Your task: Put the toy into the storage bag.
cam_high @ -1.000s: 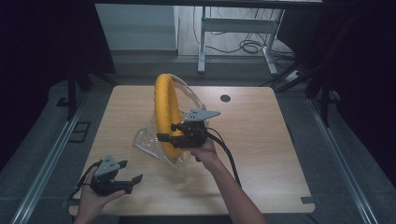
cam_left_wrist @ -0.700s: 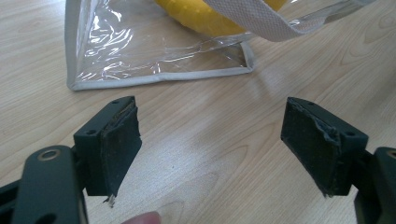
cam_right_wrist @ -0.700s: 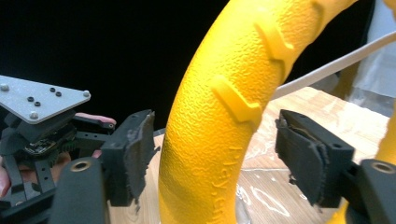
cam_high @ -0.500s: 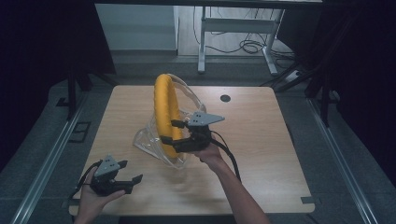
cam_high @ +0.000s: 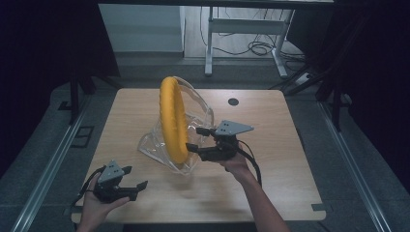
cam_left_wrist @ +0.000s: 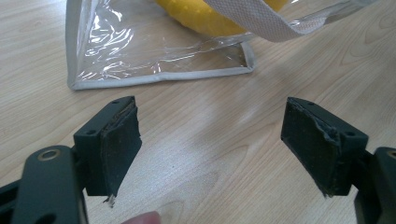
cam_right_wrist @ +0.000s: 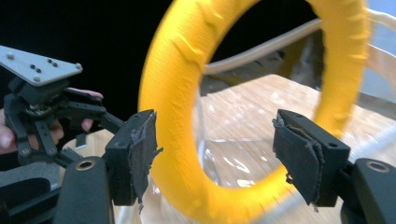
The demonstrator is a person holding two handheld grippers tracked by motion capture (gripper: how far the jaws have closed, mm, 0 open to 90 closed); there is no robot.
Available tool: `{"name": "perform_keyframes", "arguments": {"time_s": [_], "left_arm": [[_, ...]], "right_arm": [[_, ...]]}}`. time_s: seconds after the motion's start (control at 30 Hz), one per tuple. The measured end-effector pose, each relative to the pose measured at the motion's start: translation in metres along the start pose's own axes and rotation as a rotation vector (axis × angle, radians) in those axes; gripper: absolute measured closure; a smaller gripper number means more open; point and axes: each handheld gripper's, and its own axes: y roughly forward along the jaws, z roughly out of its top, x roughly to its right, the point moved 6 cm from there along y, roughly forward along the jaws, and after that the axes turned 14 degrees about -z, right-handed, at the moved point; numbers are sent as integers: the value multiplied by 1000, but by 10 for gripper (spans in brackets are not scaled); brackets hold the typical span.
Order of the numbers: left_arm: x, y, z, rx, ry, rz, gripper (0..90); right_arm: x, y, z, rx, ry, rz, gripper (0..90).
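so, step: the yellow ring [cam_high: 173, 121] stands upright, its lower part in the clear bag [cam_high: 167, 147] at mid-table; likely being packed.
right gripper [cam_high: 193, 140]: released, jaws spread just beside the ring's lower rim, gripping nothing.
left gripper [cam_high: 138, 188]: released, idle near the table's front left edge.
next: probably close on the rim and ease it deeper, steadying the bag.

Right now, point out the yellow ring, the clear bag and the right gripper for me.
yellow ring [cam_high: 173, 116]: high view, on its near, padded edge.
clear bag [cam_left_wrist: 154, 44]: left gripper view, on its flat plastic side.
right gripper [cam_high: 193, 139]: high view, midway between its fingertips.
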Motion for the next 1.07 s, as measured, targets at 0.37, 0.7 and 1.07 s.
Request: {"name": "perform_keyframes", "arguments": {"time_s": [0.37, 0.7, 1.07], "left_arm": [[1, 1, 0, -4, -2, -1, 196], [2, 3, 0, -9, 1, -1, 196], [2, 1, 0, -4, 3, -2, 195]], "right_arm": [[30, -37, -34, -48, -5, -69, 315], [44, -54, -53, -58, 13, -103, 322], [42, -55, -59, -63, 18, -109, 323]]}}
